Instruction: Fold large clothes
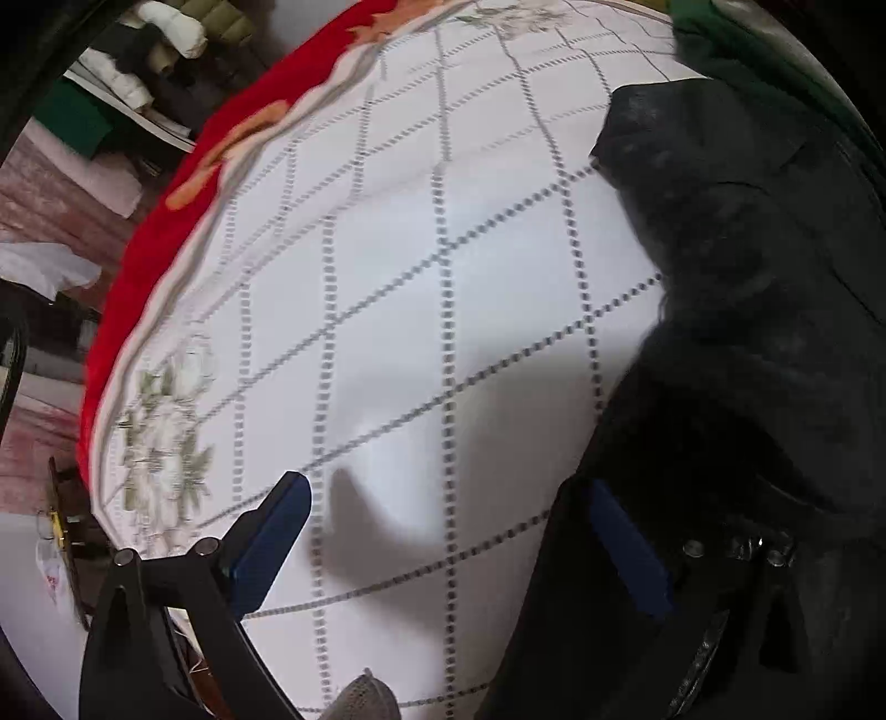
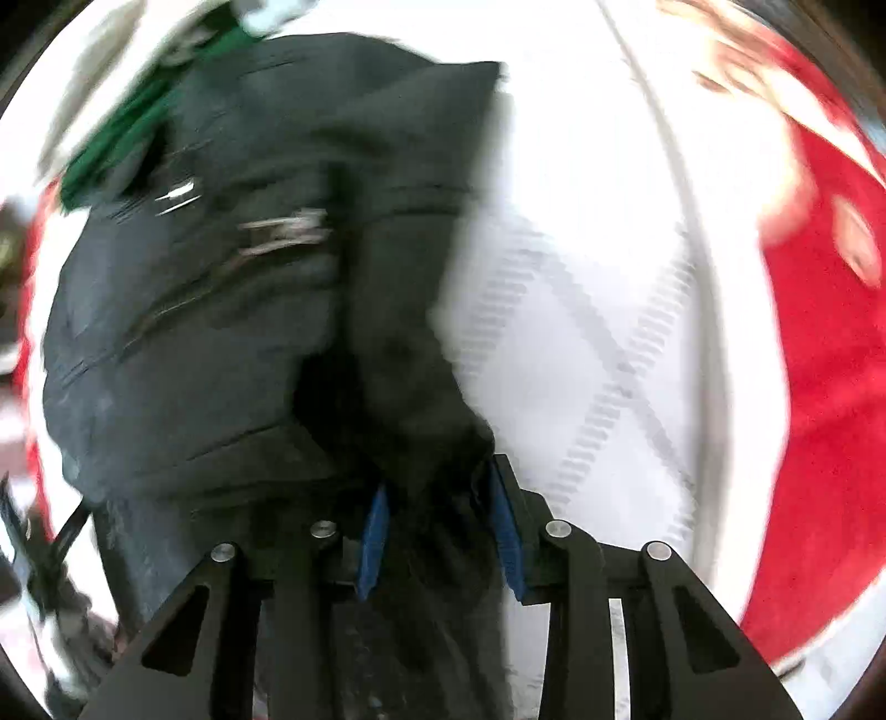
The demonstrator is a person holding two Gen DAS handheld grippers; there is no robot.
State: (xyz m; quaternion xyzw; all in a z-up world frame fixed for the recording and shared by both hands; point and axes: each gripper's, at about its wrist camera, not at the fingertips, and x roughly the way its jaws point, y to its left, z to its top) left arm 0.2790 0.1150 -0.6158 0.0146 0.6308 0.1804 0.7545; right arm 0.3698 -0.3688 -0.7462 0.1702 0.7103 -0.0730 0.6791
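A large black jacket (image 1: 747, 277) lies bunched along the right side of a white bed sheet with a dotted grid (image 1: 415, 249). My left gripper (image 1: 448, 531) hangs above the sheet with its blue pads wide open; its right finger (image 1: 626, 548) sits at the jacket's edge, and only bare sheet shows between the pads. In the right wrist view the jacket (image 2: 221, 304) shows a zipper and seams. My right gripper (image 2: 440, 482) points down at it, with a thick fold of black fabric filling the gap between its pads.
A red blanket (image 1: 166, 221) with orange shapes borders the sheet and drops off the bed edge; it also appears at the right (image 2: 819, 387). A green cloth (image 2: 111, 149) lies beyond the jacket. Clutter and rolled fabrics (image 1: 166, 33) stand on the floor past the bed.
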